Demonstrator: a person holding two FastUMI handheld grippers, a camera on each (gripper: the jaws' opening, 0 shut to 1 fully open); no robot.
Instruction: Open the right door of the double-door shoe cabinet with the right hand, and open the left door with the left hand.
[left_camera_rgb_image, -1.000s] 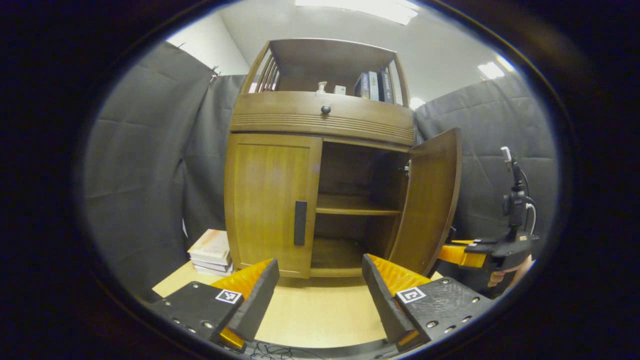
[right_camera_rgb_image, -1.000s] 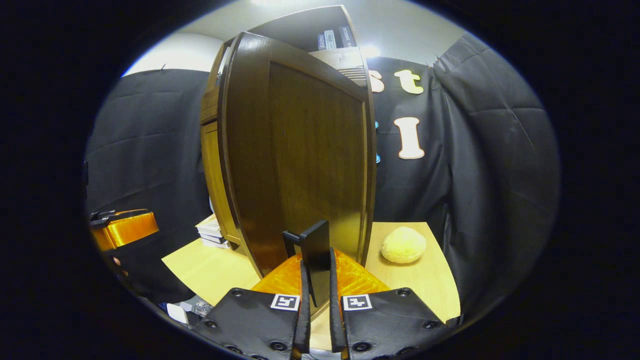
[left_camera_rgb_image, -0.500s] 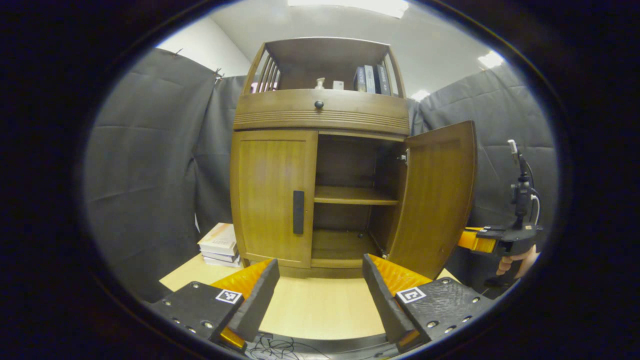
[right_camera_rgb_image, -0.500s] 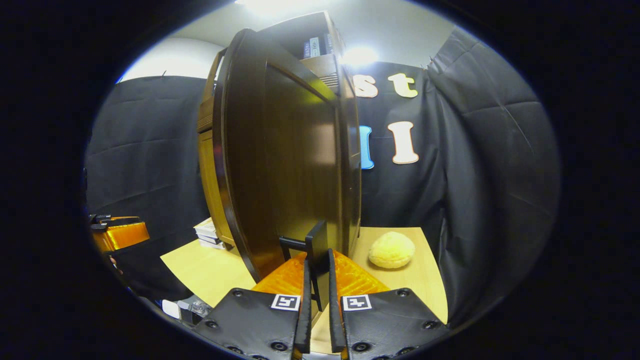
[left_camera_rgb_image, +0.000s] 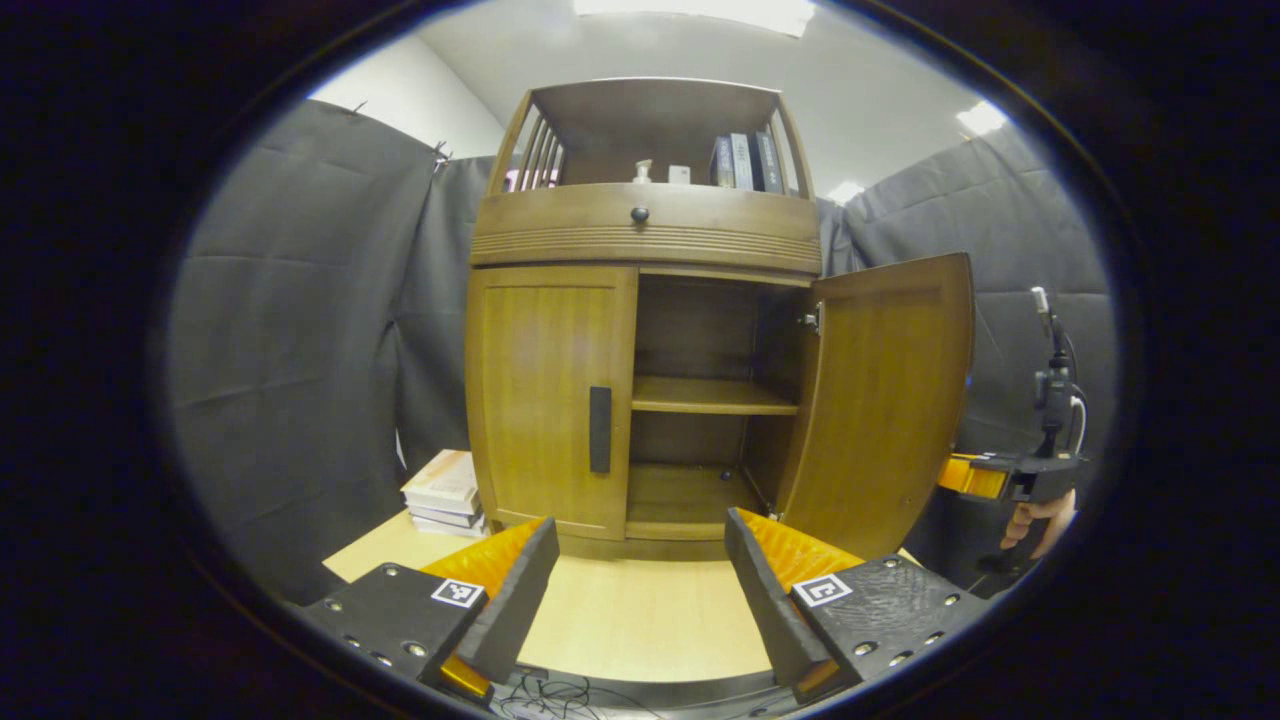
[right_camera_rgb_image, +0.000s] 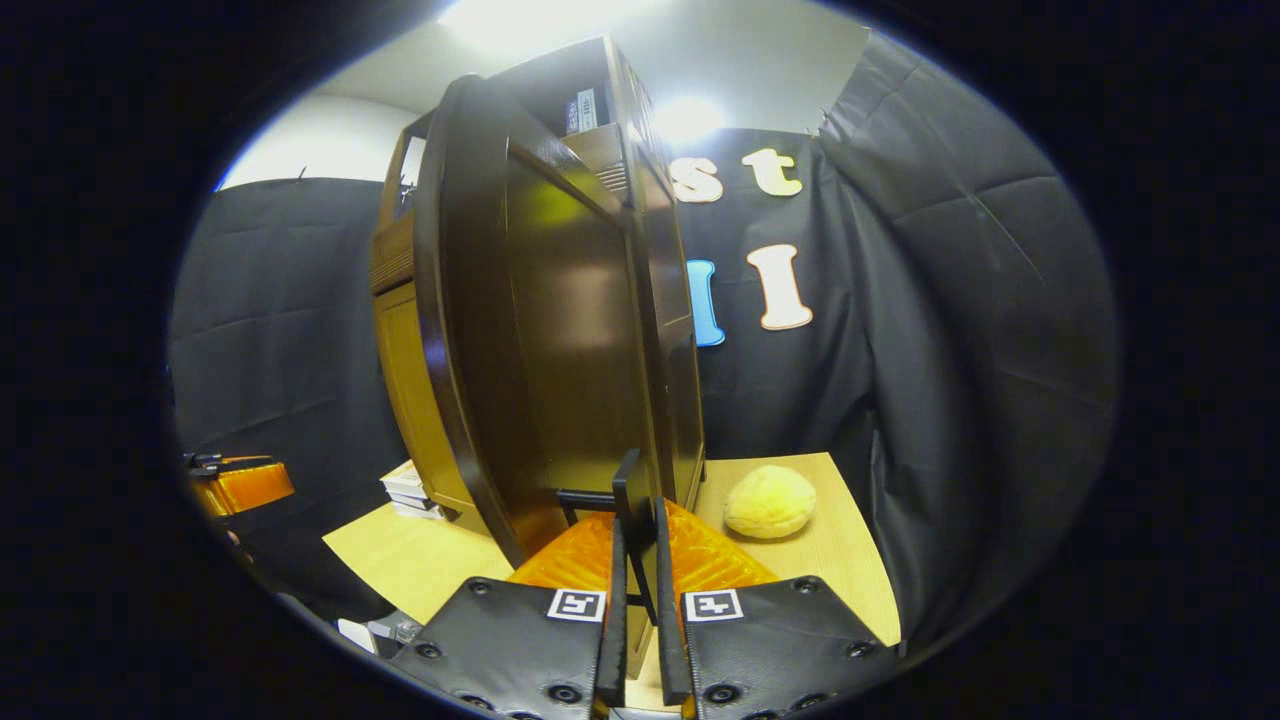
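Fingers of the right gripper (right_camera_rgb_image: 640, 640) clamp the right door's (left_camera_rgb_image: 880, 400) handle (right_camera_rgb_image: 632, 505), door swung wide; next, the left gripper's (left_camera_rgb_image: 640, 590) spread fingers must reach the closed left door (left_camera_rgb_image: 545, 400).

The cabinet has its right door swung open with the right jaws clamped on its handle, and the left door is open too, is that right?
Not quite. The left door is shut, its handle untouched; the left gripper view shows it, with the left gripper open short of it. The right door is open, and the right gripper is clamped on that door's handle.
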